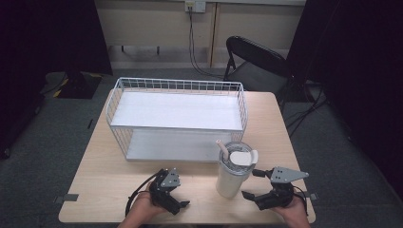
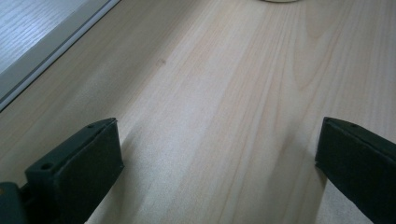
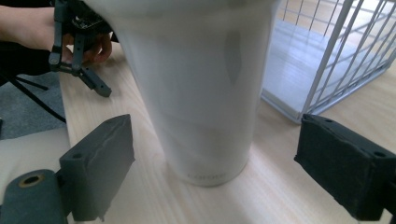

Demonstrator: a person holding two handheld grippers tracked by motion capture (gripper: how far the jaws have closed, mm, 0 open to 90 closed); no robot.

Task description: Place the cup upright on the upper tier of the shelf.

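A white tumbler (image 1: 232, 176) with a clear lid and a straw stands upright near the table's front edge, right of centre. My right gripper (image 1: 252, 185) is just to its right, open, jaws pointing at the cup and not touching it. In the right gripper view the tumbler (image 3: 205, 93) rises close ahead, between and just beyond the open right gripper (image 3: 217, 140). My left gripper (image 1: 174, 189) rests open at the front, left of the tumbler, over bare wood. Nothing lies between the spread jaws of the left gripper (image 2: 219, 158). The tumbler's base (image 2: 279, 1) just shows at the top.
A white two-tier wire shelf basket (image 1: 177, 85) takes up the middle and back of the wooden table (image 1: 104, 175), its front just behind the tumbler. A black folding chair (image 1: 252, 61) stands beyond the table's far right corner. The basket's mesh end (image 3: 327, 56) is right of the tumbler.
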